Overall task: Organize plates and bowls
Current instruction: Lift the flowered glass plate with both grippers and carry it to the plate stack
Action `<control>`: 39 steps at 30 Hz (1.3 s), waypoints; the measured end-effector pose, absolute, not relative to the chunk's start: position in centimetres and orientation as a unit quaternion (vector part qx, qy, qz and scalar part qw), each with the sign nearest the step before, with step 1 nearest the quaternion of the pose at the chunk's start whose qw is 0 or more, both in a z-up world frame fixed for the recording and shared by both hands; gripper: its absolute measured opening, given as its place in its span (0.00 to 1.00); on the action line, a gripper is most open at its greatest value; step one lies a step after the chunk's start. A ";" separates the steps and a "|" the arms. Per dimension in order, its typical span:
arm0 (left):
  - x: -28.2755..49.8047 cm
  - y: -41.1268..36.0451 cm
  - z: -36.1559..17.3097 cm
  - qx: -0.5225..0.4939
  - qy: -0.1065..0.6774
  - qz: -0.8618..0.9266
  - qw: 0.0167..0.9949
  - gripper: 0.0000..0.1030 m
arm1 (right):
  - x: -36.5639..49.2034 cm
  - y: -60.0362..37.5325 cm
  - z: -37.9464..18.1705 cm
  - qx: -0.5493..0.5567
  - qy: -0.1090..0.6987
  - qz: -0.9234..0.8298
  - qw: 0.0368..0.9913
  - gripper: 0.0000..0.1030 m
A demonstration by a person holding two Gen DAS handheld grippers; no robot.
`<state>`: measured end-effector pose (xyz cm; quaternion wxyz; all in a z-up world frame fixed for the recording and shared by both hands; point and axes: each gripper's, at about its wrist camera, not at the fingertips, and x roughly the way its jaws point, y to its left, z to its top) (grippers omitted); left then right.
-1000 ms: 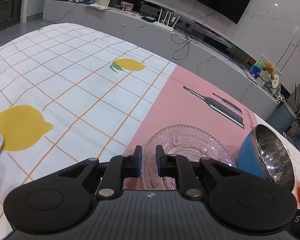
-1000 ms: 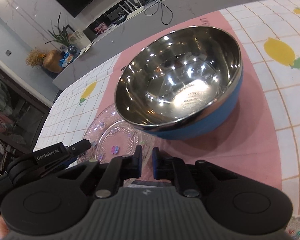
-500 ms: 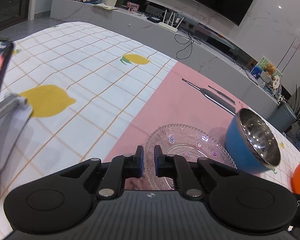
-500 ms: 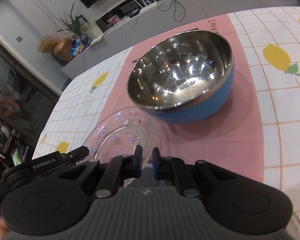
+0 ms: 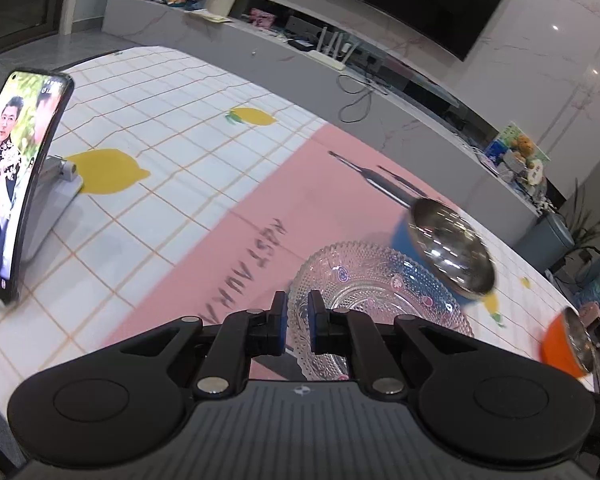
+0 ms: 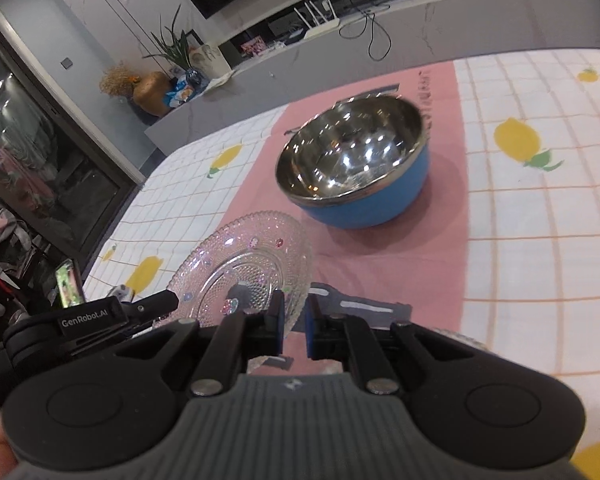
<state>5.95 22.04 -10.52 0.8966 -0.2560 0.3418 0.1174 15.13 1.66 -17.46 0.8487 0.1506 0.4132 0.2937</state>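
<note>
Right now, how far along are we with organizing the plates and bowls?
Done: nothing looks grouped yet. In hand: the glass plate, with the left gripper and right gripper each shut on its rim. Left: the blue bowl sits alone on the pink mat and the orange bowl stands apart; the plate probably still needs placing.

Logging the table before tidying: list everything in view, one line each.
tablecloth: one, white with orange grid and yellow lemons, covers the table
mat: one, pink, on the tablecloth
glass plate: one, clear with coloured dots, tilted over the mat
blue bowl: one, blue outside and steel inside, on the mat beyond the plate
orange bowl: one, orange, far right edge of the left wrist view
phone: one, dark with lit screen, propped upright at left
left claw: one, black with blue pads, shut on the plate's rim
right claw: one, same colours, shut on the rim
</note>
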 end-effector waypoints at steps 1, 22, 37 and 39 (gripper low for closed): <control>5.7 21.4 -10.2 -0.255 0.342 0.115 0.897 0.10 | 14.7 1.0 -17.2 0.150 0.411 0.293 0.850 0.07; 3.7 11.9 -9.9 -0.207 0.367 0.029 0.906 0.10 | 8.4 -11.6 -16.9 0.185 0.386 0.243 0.870 0.07; 3.2 11.5 -11.9 -0.190 0.403 0.041 0.894 0.09 | 8.1 -10.9 -19.5 0.163 0.422 0.236 0.860 0.08; 3.3 11.2 -12.1 -0.180 0.405 0.042 0.895 0.09 | 8.2 -10.6 -19.6 0.148 0.425 0.229 0.863 0.07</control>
